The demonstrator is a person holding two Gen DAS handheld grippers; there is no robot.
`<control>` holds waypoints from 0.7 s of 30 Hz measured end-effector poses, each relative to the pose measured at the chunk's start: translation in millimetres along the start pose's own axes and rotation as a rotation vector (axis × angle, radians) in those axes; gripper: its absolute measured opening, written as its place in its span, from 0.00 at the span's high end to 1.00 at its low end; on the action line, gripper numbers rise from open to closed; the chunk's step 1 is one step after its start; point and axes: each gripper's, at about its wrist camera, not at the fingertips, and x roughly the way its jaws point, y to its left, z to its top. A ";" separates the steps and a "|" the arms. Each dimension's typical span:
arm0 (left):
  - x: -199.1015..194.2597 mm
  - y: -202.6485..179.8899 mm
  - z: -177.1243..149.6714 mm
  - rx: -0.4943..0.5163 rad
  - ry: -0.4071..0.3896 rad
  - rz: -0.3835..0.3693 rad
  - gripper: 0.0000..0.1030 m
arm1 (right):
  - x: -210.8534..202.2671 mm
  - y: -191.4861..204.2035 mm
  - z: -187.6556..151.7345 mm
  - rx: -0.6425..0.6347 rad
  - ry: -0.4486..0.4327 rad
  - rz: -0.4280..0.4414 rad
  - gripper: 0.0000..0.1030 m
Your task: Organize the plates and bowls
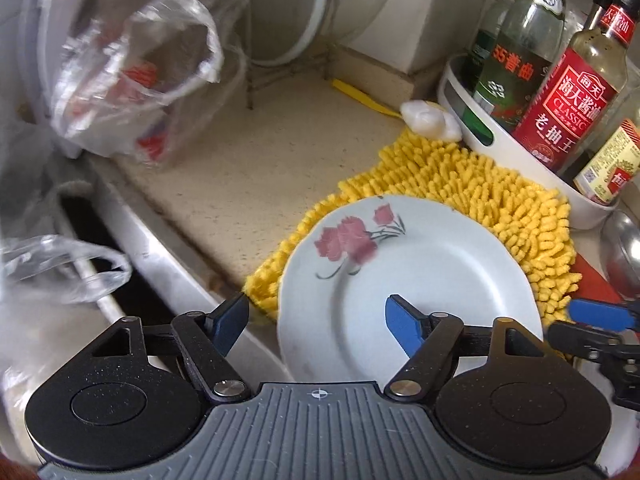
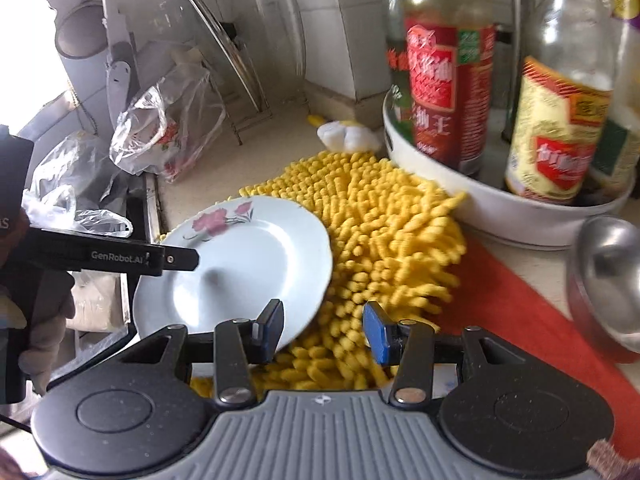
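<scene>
Jaws apart; bottles (image 1: 576,92) in white tray (image 1: 520,152).

This is a home kitchen, lived-in and a little cluttered. A speckled beige stone countertop (image 1: 256,160) runs to a white tiled wall (image 1: 420,12), with the steel rim of a sink (image 1: 160,256) along its edge. Condiment bottles, among them a soy sauce bottle (image 1: 576,92) with a red label and a green glass bottle (image 1: 516,60), stand together in a white tray (image 1: 516,164). Pot lids (image 2: 224,40) lean upright in a wire rack (image 2: 244,120) by the wall. A yellow chenille cloth (image 2: 380,232) lies on the counter with a flower-printed plate (image 2: 248,264) partly on it, and crumpled clear plastic bags (image 1: 132,68) sit near the sink.
</scene>
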 end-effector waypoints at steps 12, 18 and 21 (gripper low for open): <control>18.1 -9.6 14.7 0.122 0.033 -0.113 0.19 | 37.1 1.3 10.8 0.105 0.083 0.056 0.60; 13.9 4.0 17.1 0.083 0.046 -0.191 0.20 | 41.5 7.9 15.5 0.098 0.100 0.077 0.58; 7.6 5.6 15.5 0.073 0.053 -0.217 0.20 | 40.3 8.2 17.5 0.104 0.101 0.072 0.61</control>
